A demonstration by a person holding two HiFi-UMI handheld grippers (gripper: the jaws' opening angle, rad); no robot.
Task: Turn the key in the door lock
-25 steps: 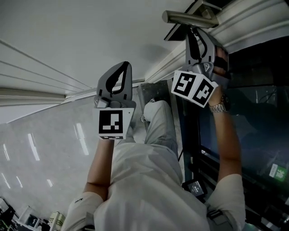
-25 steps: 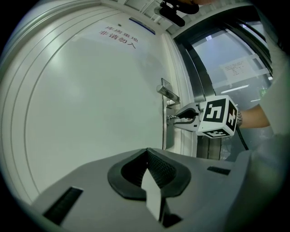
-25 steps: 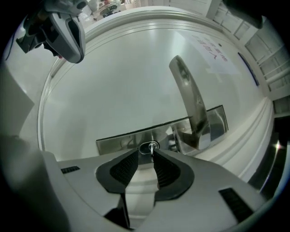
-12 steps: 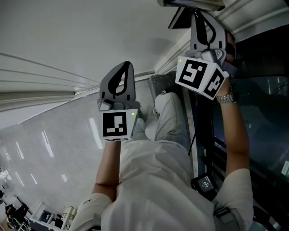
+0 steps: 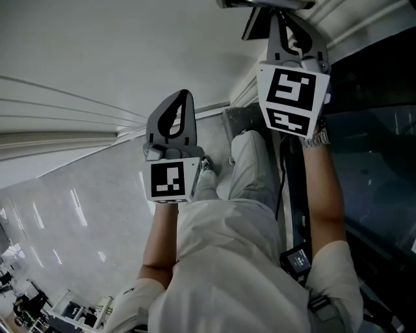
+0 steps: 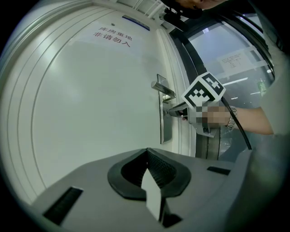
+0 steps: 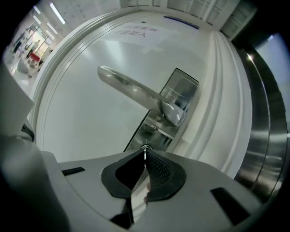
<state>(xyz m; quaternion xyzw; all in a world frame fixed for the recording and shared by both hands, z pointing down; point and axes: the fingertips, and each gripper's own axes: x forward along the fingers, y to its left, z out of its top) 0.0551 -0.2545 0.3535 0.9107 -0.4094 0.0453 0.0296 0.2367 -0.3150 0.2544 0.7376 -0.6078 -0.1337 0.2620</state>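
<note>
The white door [image 6: 99, 99] carries a steel lock plate [image 7: 174, 106] with a lever handle [image 7: 131, 86] above the keyhole. My right gripper [image 7: 145, 150] is pushed up against the plate below the handle. Its jaws have just been closing, and a thin metal key [image 7: 145, 147] shows pinched between the tips at the lock. In the left gripper view the right gripper [image 6: 177, 108] reaches the lock plate [image 6: 165, 127] from the right. In the head view it [image 5: 281, 14] sits at the top. My left gripper [image 5: 179, 97] hangs shut and empty, away from the door.
A dark glass panel and metal frame [image 7: 267, 136] stand right of the door. A printed notice [image 6: 112, 37] is stuck high on the door. The person's legs and shoes [image 5: 247, 169] stand on the pale tiled floor [image 5: 78, 214] below the grippers.
The right gripper has rolled about its own axis at the lock, its marker cube turning to face the camera squarely. The left gripper has stayed where it was.
</note>
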